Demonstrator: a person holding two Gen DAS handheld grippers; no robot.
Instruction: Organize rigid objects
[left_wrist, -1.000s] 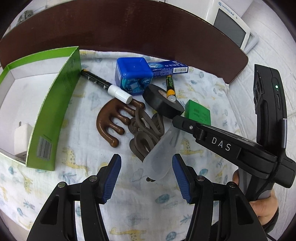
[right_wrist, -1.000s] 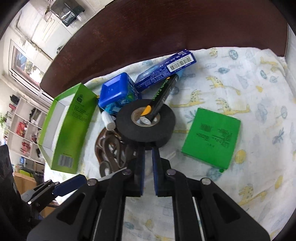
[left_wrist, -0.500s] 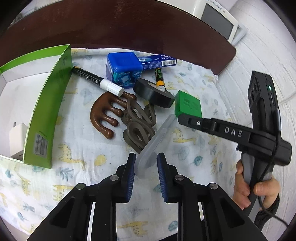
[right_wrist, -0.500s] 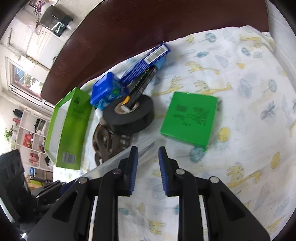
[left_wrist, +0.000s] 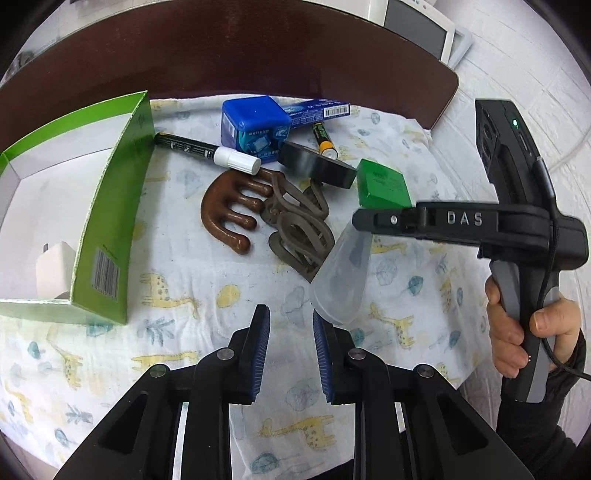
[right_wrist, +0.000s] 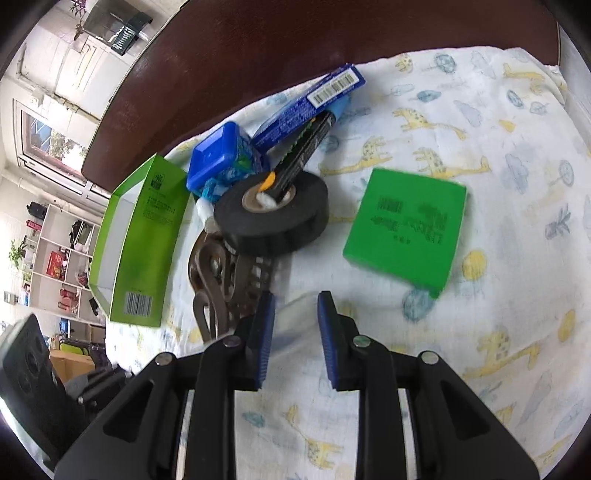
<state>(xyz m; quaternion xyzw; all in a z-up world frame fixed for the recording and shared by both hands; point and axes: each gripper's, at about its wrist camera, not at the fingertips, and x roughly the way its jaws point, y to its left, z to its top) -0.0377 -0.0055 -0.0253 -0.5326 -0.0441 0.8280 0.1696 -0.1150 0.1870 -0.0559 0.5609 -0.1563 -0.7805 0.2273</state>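
A clear, flat plastic piece (left_wrist: 341, 273) slants above the giraffe-print cloth (left_wrist: 192, 295). Its narrow end sits between the fingers of my right gripper (right_wrist: 295, 314), whose jaws are opening. A person's hand (left_wrist: 528, 332) holds this gripper in the left wrist view. The piece's wide end leans on the outer tip of my left gripper's right finger. My left gripper (left_wrist: 290, 332) has a narrow gap showing only cloth. An open green box (left_wrist: 110, 229) with a white charger (left_wrist: 55, 269) inside stands at the left.
On the cloth lie a marker (left_wrist: 207, 153), a blue box (left_wrist: 255, 129), a long blue pack (left_wrist: 321, 110), a battery (left_wrist: 323, 138), a black tape roll (right_wrist: 273, 218), a small green box (right_wrist: 406, 225), a brown comb (left_wrist: 225, 214) and hair claws (left_wrist: 299, 229). A dark wooden board (left_wrist: 258, 55) rises behind.
My left jaws went from wide to narrow around the clear piece, which now sits right of them. My right gripper drew back from the tape roll and its jaws widened.
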